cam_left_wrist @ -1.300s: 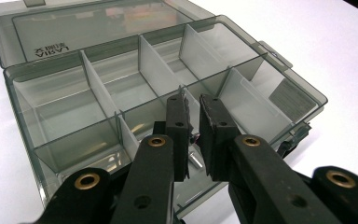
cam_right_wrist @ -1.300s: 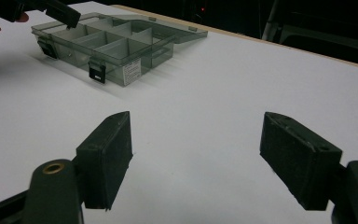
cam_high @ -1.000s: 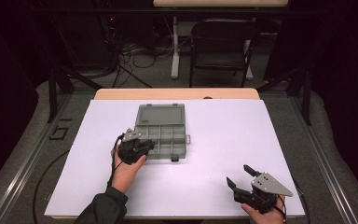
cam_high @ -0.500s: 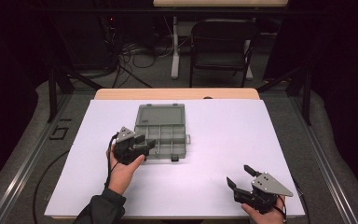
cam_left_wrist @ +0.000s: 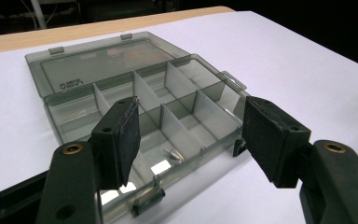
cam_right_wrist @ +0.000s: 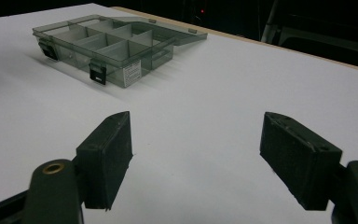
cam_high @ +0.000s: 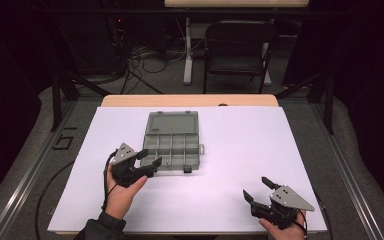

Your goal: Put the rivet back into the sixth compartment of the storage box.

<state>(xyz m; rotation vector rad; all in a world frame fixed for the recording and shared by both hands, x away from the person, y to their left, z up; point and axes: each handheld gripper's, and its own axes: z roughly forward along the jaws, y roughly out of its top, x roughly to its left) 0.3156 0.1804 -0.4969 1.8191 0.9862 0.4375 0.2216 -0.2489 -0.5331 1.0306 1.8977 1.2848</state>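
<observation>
A grey see-through compartment box (cam_high: pixel 172 145) lies in the middle of the white table with its lid folded back flat. In the left gripper view a small metal screw (cam_left_wrist: pixel 173 154) rests in a front compartment of the box (cam_left_wrist: pixel 98 60). My left gripper (cam_high: pixel 150 157) hovers just off the box's front left corner. Its jaws have just been opening, and nothing is between them (cam_left_wrist: pixel 191 112). My right gripper (cam_high: pixel 256 187) is at the table's near right, open and empty (cam_right_wrist: pixel 196 119), with the box (cam_right_wrist: pixel 107 44) well ahead of it.
The white table top (cam_high: pixel 260 140) has a bare wooden strip (cam_high: pixel 190 100) along its far edge. Beyond the table a black chair (cam_high: pixel 240 50) and floor cables (cam_high: pixel 145 60) sit in the dark. Metal rails (cam_high: pixel 35 160) run along the table's left side.
My left gripper has drawn back from the box toward the person and to the left, and its jaws have opened wide. The right gripper has stayed where it was.
</observation>
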